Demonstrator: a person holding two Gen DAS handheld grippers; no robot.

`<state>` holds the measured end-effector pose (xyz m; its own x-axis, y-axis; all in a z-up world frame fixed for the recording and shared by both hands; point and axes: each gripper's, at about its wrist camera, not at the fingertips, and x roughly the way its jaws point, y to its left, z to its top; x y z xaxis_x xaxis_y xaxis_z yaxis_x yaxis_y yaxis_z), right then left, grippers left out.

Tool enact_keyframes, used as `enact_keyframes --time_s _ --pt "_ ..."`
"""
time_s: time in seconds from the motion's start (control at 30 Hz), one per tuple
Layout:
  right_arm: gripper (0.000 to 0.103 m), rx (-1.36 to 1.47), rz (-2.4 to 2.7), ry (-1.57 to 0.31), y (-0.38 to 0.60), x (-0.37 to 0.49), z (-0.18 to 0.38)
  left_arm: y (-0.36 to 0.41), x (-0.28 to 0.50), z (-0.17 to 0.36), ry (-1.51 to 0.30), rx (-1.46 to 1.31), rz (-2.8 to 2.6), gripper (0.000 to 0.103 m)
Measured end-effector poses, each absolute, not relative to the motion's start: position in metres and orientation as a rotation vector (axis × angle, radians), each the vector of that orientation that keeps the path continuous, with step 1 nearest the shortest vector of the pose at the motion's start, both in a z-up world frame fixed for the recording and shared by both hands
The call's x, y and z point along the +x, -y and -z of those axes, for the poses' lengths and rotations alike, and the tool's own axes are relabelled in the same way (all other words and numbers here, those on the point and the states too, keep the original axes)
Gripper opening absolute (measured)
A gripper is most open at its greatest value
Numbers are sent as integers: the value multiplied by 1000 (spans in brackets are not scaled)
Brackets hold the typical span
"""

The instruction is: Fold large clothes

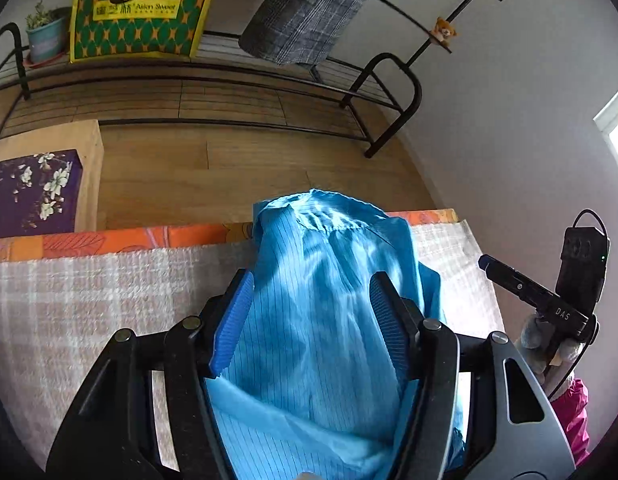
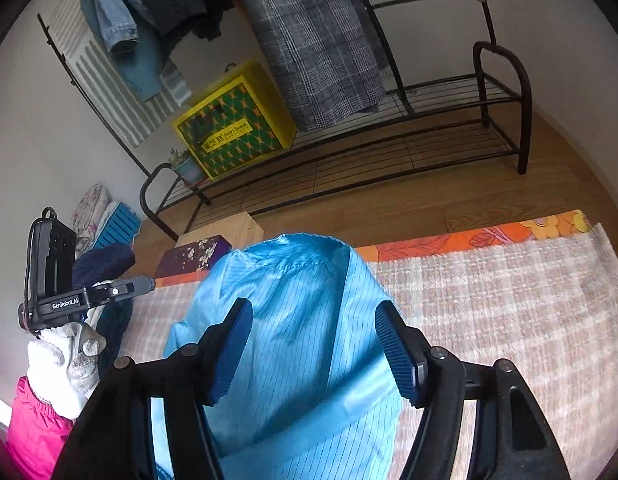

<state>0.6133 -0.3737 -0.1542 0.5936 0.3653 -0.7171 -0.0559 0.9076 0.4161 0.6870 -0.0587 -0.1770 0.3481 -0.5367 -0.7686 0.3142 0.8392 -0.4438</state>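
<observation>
A light blue pinstriped garment (image 1: 329, 240) lies bunched on the bed's pink-and-white checked cover (image 1: 89, 288), its far fold near the orange flowered edge. My left gripper (image 1: 312, 280) points down over it, blue pads wide apart, with the cloth filling the gap loosely. In the right wrist view the same garment (image 2: 293, 272) spreads under my right gripper (image 2: 313, 308), whose pads also stand wide apart and do not pinch it. Each view shows the other gripper at its side: the right one (image 1: 549, 300), and the left one (image 2: 69, 300) held by a white-gloved hand (image 2: 65, 364).
Beyond the bed edge (image 2: 489, 236) is wooden floor with a black metal rack (image 2: 389, 152). It holds a yellow-green bag (image 2: 229, 128), a plant pot (image 1: 45, 40) and a hanging plaid coat (image 2: 317, 48). A purple flowered box (image 1: 29, 192) rests on a wooden crate.
</observation>
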Motion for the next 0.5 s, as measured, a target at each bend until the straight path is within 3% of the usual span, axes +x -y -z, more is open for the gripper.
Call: enact_keyframes --time_s 0.27,0.3,0.33,0.37,0.4,0.43,0.5 --pt "64 392 -240 -1033 365 694 217 90 751 240 -1198 -194 558 62" --pt "58 386 -242 -1042 362 698 223 92 754 245 -1200 -195 559 61" --pt "43 375 -242 -1059 358 702 228 94 755 248 -1191 -196 568 50" --pt "35 361 -233 -1075 353 705 233 96 755 250 -1183 -184 575 39" --pt "25 348 -224 -1083 349 706 235 98 755 252 -1177 -166 569 17" --pt "14 338 -225 -1082 346 706 235 99 754 253 -1170 -156 569 10" --pt "6 316 -225 -1053 342 702 229 99 750 250 -1140 -156 589 5"
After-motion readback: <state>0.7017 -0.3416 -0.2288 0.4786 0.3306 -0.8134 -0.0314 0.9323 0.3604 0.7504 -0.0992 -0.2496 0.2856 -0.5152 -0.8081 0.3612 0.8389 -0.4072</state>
